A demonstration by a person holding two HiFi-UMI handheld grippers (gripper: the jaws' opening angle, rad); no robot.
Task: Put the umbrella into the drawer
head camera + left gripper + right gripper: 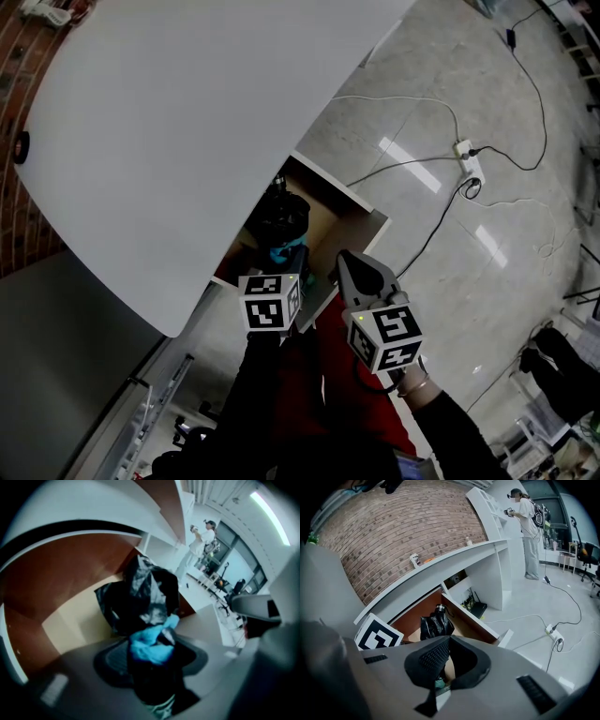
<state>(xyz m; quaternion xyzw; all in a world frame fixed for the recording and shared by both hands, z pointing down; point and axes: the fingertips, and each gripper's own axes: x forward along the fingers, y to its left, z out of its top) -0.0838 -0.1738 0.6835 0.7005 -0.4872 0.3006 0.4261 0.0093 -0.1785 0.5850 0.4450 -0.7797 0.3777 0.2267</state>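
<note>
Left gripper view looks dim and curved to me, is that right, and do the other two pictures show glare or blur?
Left gripper view: dim, soft-focused and barrel-warped, the black folded umbrella smeary, the ceiling light strip blown out. Head view: sharp, with white glare streaks on the glossy grey floor. Right gripper view: evenly lit, edges bent, corners black.

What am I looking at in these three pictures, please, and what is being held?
There is no robot here: a person holds a two-jaw gripper in each hand. The head view comes from a camera on the person's head, looking steeply down. The other two cameras ride on the grippers and look along their jaws. Under a white counter, a folded black umbrella reaches into an open drawer. The left gripper is closed on the umbrella's near end, by its blue part. The right gripper is shut and empty.
</note>
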